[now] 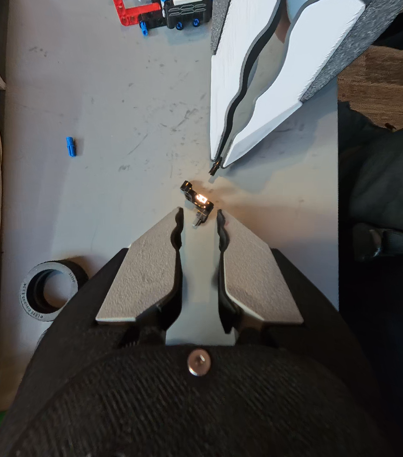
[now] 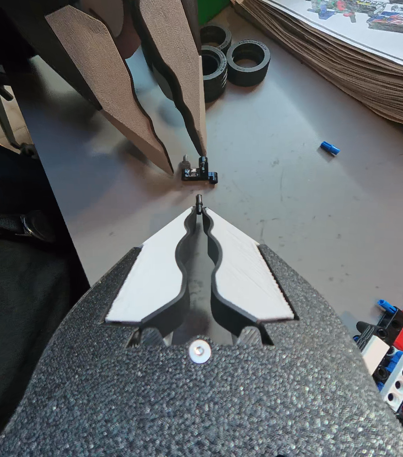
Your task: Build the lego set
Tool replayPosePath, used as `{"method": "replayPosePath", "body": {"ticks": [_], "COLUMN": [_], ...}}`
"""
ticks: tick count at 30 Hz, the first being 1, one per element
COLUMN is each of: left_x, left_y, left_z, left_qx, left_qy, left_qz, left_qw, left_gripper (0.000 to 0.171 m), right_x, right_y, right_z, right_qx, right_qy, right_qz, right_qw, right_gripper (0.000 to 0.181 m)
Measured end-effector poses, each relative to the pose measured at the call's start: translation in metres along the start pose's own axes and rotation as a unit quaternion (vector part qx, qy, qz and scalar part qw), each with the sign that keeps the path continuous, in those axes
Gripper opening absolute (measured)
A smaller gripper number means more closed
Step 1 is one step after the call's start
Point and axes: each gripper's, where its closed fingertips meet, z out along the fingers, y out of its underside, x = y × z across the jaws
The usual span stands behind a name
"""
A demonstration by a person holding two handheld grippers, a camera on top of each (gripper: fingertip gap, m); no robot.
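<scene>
A small black lego connector piece (image 1: 196,199) with pins lies on the grey table just ahead of my left gripper (image 1: 200,213), which is open, its tips either side of the piece's near end. In the right wrist view the same piece (image 2: 199,173) lies between the left gripper's tan fingers (image 2: 185,118). My right gripper (image 2: 198,209), with white fingers, is shut on a small black pin (image 2: 198,201) and holds it a short way from the piece. In the left wrist view the right gripper (image 1: 219,162) comes in from the upper right with the pin (image 1: 214,167).
A loose blue pin (image 1: 71,146) lies to the left. A partly built red, black and white lego model (image 1: 163,13) sits at the far edge, also at lower right (image 2: 398,346). Black tyres (image 2: 247,64) and a stack of booklets (image 2: 343,61) stand nearby. The table edge (image 1: 337,222) runs along the right. My right fingertips sit around 4 centimetres from my left ones.
</scene>
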Motion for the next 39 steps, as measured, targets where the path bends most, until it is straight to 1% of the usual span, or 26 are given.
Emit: {"method": "replayPosePath", "body": {"ticks": [2,8,19,27,33,36,39], "left_x": [-0.001,-0.001,-0.001,0.000,0.003,0.009,0.010], "left_y": [0.004,0.005,0.003,0.003,0.003,0.002,0.001], "left_z": [0.003,0.003,0.004,0.005,0.005,0.006,0.007], "left_qx": [-0.009,-0.001,0.006,0.003,0.003,0.008,0.010], "left_qy": [0.002,0.013,0.013,0.016,0.020,0.027,0.031], "left_qz": [-0.004,-0.005,0.007,0.020,0.030,0.042,0.034], "left_qw": [1.000,1.000,1.000,1.000,0.999,0.999,0.999], "left_gripper": [0.026,0.026,0.025,0.026,0.022,0.007,0.006], "right_x": [0.000,0.007,0.004,0.003,-0.003,-0.005,-0.006], "right_y": [-0.001,-0.001,0.002,0.000,-0.002,-0.004,-0.003], "right_z": [0.000,0.001,0.006,0.005,0.005,0.006,0.008], "right_qx": [0.003,0.002,-0.012,-0.006,0.000,0.002,-0.009], "right_qy": [0.001,0.021,-0.003,-0.013,-0.025,-0.029,-0.033], "right_qz": [0.001,0.003,0.012,0.022,0.036,0.043,0.044], "right_qw": [1.000,1.000,1.000,1.000,0.999,0.999,0.998], "right_gripper": [0.004,0.004,0.004,0.004,0.004,0.004,0.004]}}
